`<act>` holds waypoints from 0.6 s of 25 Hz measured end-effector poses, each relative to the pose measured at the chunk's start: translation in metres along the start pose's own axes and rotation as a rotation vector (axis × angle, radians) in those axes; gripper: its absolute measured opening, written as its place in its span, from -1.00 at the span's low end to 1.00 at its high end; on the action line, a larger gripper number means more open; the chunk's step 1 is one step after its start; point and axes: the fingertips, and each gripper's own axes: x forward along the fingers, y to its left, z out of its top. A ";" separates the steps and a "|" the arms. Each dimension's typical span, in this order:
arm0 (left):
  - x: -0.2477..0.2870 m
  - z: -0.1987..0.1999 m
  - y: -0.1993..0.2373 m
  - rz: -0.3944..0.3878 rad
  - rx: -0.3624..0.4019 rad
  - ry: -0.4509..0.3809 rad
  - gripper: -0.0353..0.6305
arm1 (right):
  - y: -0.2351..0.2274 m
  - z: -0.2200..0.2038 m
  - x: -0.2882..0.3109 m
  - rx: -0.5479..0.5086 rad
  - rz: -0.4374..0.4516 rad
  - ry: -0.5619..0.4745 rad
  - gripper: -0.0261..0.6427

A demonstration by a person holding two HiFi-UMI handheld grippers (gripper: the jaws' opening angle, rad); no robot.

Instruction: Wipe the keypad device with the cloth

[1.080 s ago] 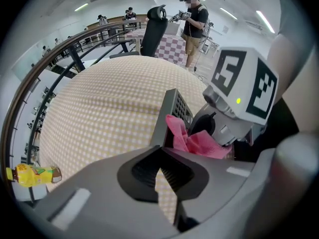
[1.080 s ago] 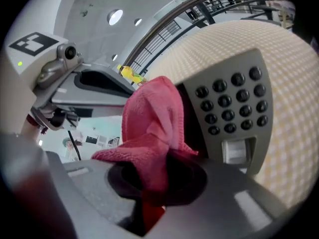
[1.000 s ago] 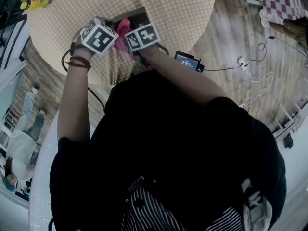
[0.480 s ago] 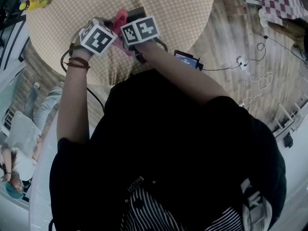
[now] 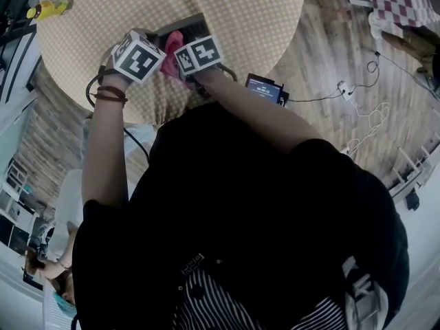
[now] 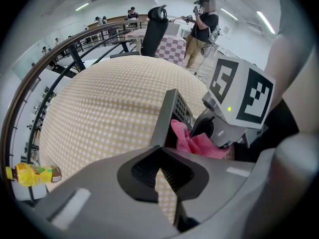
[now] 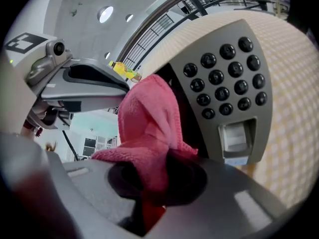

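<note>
We read left gripper (image 6: 162, 158) clamped on keypad device (image 7: 232, 78) edge, propping it tilted above table (image 6: 104, 103). The 2 jaws of right gripper (image 7: 149, 183) pinch pink cloth (image 7: 147, 118) (bunched) against device's side, beside keys; wiping likely underway.

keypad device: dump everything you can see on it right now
The keypad device is a flat grey slab, plastic by the look, with a grid of dark round buttons and a recessed pale window below them. It is tipped up on edge over the checked table, one thin edge clamped in the left tongs. Whether it touches the table cannot be told. The pink cloth, gripped by the right tongs, sits against its edge beside the buttons.
</note>
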 end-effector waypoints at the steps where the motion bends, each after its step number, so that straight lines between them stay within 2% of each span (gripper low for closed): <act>1: 0.000 0.000 0.001 0.003 0.000 0.000 -0.88 | 0.001 0.003 0.000 0.012 0.000 -0.001 -0.73; 4: 0.001 0.000 0.000 0.006 0.003 0.000 -0.88 | 0.011 0.019 -0.011 0.025 0.014 -0.047 -0.73; 7: 0.000 0.000 0.000 0.008 0.005 0.002 -0.88 | 0.027 0.046 -0.025 -0.018 0.034 -0.097 -0.73; 11: 0.002 -0.001 0.000 0.015 0.010 0.002 -0.88 | 0.030 0.052 -0.031 -0.068 0.008 -0.074 -0.73; 15: 0.001 -0.001 0.001 0.008 0.006 -0.001 -0.88 | 0.025 0.041 -0.019 -0.047 0.016 -0.052 -0.73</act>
